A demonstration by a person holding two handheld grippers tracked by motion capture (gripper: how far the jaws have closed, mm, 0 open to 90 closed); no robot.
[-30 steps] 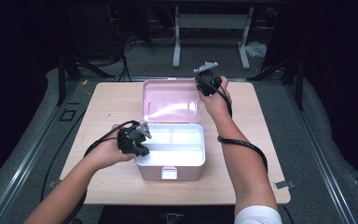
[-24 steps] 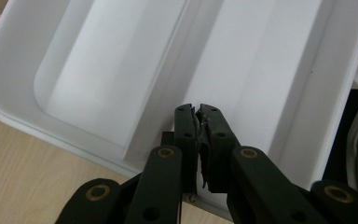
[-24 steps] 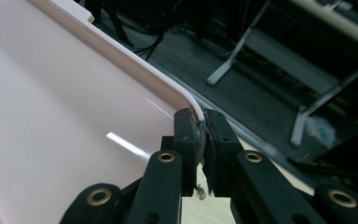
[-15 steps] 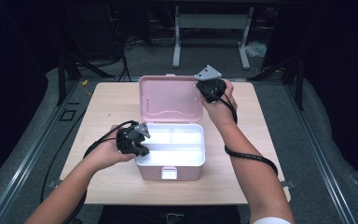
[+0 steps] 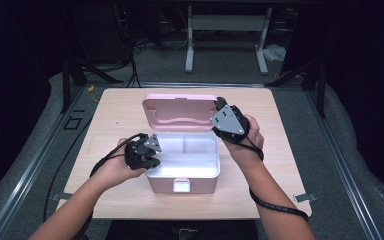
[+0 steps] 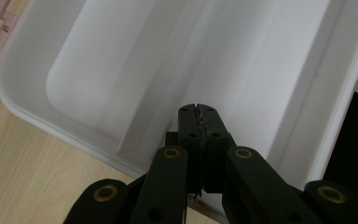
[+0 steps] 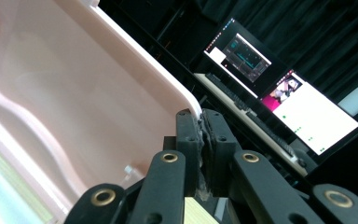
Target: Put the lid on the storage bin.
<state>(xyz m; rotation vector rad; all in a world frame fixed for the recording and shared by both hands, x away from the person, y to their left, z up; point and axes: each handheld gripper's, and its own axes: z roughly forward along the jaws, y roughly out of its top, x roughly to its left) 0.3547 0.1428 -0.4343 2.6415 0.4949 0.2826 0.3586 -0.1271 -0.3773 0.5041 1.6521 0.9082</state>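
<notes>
High view: box (image 5: 182, 172) mid-table, lid (image 5: 180, 111) half up; right gripper (image 5: 219, 111) at its corner, tipping it.
Left gripper view: left gripper (image 6: 199, 109) shut, empty, bracing the tray (image 6: 121, 70).
Right gripper view: jaws shut, empty, against lid edge.

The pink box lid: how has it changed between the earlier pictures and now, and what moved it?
The right gripper, jaws shut at the lid's right edge, swung toward the person, tipping the lid from lying back to nearly upright. The left gripper, shut, stayed at the box's left rim; the box stayed on the table.
</notes>
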